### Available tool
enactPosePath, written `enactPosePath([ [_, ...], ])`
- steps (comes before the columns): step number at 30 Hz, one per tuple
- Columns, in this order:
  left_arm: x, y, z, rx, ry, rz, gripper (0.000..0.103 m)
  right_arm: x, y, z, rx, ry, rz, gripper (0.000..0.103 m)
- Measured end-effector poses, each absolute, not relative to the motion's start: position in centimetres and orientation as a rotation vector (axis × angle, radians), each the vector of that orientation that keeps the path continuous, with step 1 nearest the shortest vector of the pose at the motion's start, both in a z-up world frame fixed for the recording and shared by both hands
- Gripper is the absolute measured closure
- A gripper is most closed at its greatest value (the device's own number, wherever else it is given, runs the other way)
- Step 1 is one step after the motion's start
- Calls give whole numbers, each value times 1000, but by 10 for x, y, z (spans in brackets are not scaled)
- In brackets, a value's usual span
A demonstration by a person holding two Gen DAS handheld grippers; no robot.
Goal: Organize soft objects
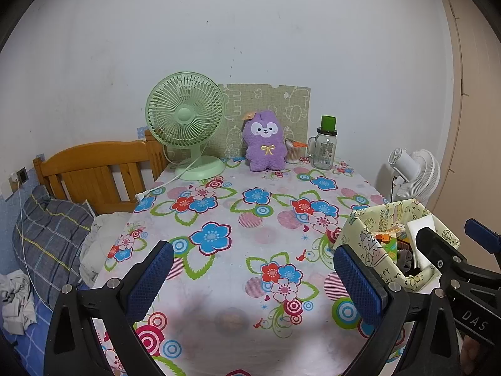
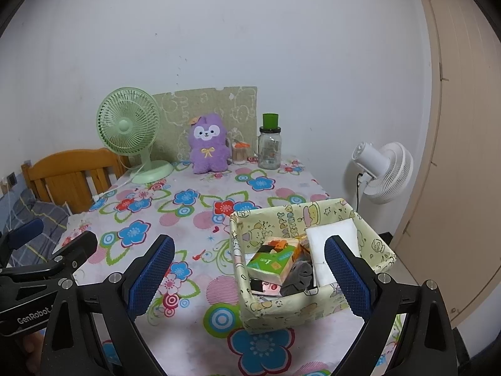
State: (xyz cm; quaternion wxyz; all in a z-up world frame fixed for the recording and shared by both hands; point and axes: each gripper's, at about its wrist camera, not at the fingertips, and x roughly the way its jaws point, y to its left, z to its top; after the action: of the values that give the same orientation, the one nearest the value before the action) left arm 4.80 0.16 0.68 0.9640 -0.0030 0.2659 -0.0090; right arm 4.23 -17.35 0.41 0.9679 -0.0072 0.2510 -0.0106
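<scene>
Both tongs hang wide apart over the near edge of the desk [image 1: 219, 213] and hold nothing. The left tongs [image 1: 253, 277] have only the flowered cloth between their blue pads; the right tongs [image 2: 250, 274] frame the near left part of the paper-covered box [image 2: 372, 244], and their right pad looks to sit over the box's near right rim, though whether it touches cannot be told.

The box lies just ahead of the right tongs and off to the right of the left ones. It already holds a tissue pack [image 2: 272, 258], a dark grey bundle of cloth [image 2: 299, 277], a white pad [image 2: 332, 235] and some smaller bits too jumbled to name.

The one soft thing outside the box is the purple plush toy [image 1: 264, 141], standing upright far ahead of both tongs at the back of the desk, against a patterned board [image 1: 294, 106]. It is flanked by the green fan [image 1: 184, 125] on its left and, on its right, a cotton-swab jar [image 1: 291, 153] touching or nearly touching it, then a glass mug [image 1: 324, 152].

My judgement: the plush goes next. Reach straight in with either tongs kept wide, close on the body below the head so the pile compresses evenly, and lift upward before pulling back, so the swab jar and mug are not swept over; the fan's cord [image 1: 169, 181] trails on the left, so keep clear of it
</scene>
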Motion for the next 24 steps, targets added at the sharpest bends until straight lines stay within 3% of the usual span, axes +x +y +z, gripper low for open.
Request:
enactPosePath([
  [24,52,-1,2,-10,562,-28,0,43,-176,2,-9,518,-26,5],
])
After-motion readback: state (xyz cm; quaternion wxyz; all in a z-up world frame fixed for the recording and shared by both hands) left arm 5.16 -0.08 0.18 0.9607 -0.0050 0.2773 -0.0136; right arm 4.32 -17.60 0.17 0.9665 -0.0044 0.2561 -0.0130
